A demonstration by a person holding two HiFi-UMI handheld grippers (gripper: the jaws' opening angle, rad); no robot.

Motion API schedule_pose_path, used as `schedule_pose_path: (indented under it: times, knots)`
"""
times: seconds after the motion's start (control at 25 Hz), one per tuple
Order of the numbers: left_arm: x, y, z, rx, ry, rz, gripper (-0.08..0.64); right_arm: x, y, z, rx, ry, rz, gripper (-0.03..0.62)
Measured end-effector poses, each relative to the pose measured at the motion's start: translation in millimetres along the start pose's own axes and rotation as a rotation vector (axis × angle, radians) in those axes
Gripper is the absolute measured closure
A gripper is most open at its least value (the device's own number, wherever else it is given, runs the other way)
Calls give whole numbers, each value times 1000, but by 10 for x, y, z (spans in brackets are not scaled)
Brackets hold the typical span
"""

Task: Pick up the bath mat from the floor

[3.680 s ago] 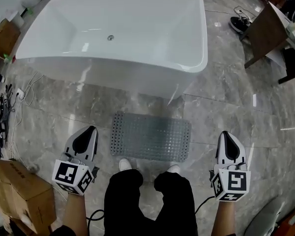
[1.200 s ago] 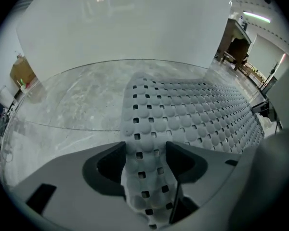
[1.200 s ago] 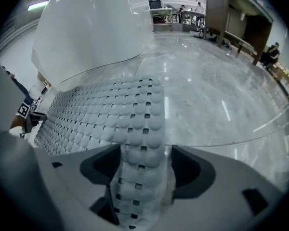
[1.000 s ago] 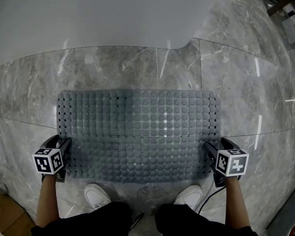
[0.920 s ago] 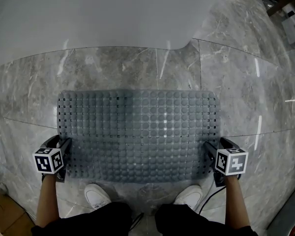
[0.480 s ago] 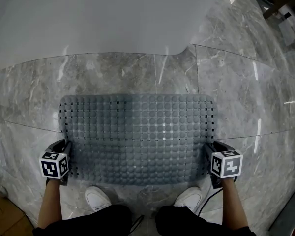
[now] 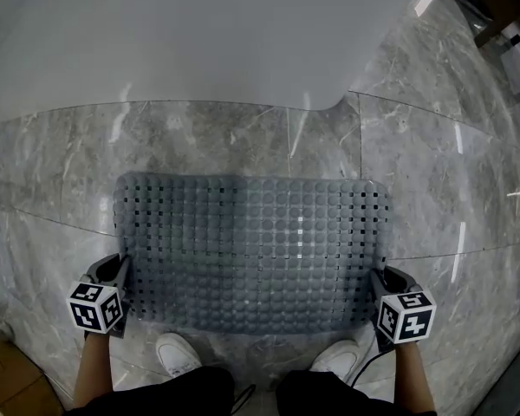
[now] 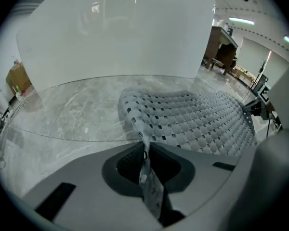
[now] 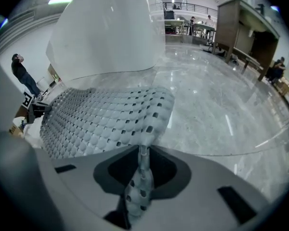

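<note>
Grey marble floor [image 7: 433, 172] in front of a white bathtub [image 7: 199, 33], and the bath mat [image 7: 251, 250] is spread out between the tub and your shoes [image 7: 178, 352]. You've got the left gripper [image 7: 120, 271] on the near left corner and the right gripper [image 7: 377, 280] on the near right one. Both sets of jaws have just been closing, and each gripper view shows them narrow with a strip of mat pinched right between them, so the grab itself looks done on both sides. From those views, the corners curl up into the jaws while the rest of it seems to lie on the tiles, though I can't tell exactly how much has cleared. So I'd say you're early in the lift. What's left is raising both hands evenly until the whole thing hangs free.
</note>
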State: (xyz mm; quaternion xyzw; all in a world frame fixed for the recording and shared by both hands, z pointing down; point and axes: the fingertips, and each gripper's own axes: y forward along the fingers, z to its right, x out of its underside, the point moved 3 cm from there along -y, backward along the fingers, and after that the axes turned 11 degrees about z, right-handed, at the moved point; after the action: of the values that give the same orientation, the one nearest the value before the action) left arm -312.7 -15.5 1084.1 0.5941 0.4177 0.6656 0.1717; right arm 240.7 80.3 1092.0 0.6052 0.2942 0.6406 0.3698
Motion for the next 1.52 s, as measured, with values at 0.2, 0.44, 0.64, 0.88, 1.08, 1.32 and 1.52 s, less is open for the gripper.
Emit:
schedule_pose_path:
  times: [0.2, 0.44, 0.64, 0.88, 1.08, 1.32, 1.52]
  knots:
    - [-230, -279, 139, 26, 15, 76, 522, -179, -182, -81, -16, -42, 70, 514]
    - [-746, -621, 399, 43, 1, 129, 522, -679, -566, -239, -32, -103, 124, 517]
    - [-1297, -1092, 665, 59, -8, 138, 523, -1190, -1168, -420, -14, -136, 139, 522]
    - [-2200, -1935, 813, 48, -6, 163, 523, -2007, -2168, -458, -3, -184, 186, 522]
    - [-3280, -2841, 1033, 50, 25, 231, 523, -2903, -3254, -515, 23, -207, 259, 523]
    - [-4733, -4153, 1198, 38, 36, 363, 523, -4191, -4744, -655, 59, -240, 397, 523]
    - [-5745, -5163, 1181, 34, 41, 490, 524, -5159, -5823, -799, 83, -253, 529, 525]
